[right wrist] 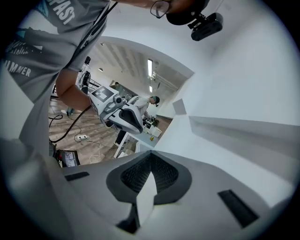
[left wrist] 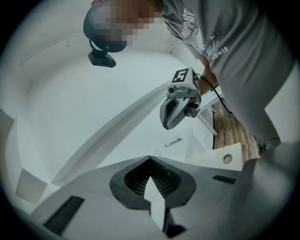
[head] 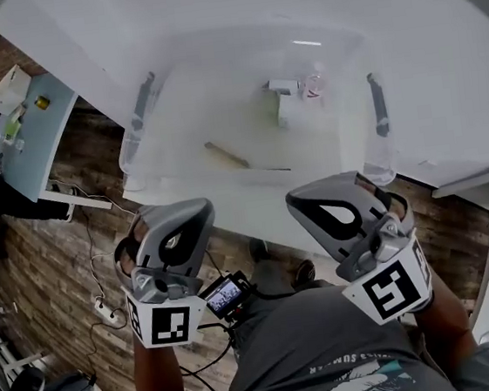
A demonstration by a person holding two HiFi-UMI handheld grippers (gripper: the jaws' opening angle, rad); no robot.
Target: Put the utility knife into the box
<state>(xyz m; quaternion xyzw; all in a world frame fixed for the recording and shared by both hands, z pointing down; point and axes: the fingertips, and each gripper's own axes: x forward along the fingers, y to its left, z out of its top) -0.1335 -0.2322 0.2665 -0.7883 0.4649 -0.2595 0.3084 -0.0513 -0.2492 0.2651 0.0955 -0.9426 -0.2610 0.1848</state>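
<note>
A clear plastic box (head: 158,169) with dark side handles stands on the white table (head: 439,54). Through its walls show a long tan stick-like item (head: 227,155), a small grey-white object (head: 283,91) and a pinkish one (head: 313,86). I cannot tell which of these is the utility knife. My left gripper (head: 181,219) and right gripper (head: 328,198) hang side by side in front of the table's near edge, close to the person's body. Both are shut with nothing between the fingers. The left gripper (left wrist: 150,159) looks across at the right gripper (left wrist: 174,112). The right gripper (right wrist: 151,154) looks back at the left gripper (right wrist: 126,119).
A blue-topped desk (head: 32,140) with small items stands at the left over the wooden floor. A power strip (head: 107,313) and cables lie on that floor. A small screen device (head: 228,294) hangs at the person's waist. Another white desk edge (head: 475,181) is at the right.
</note>
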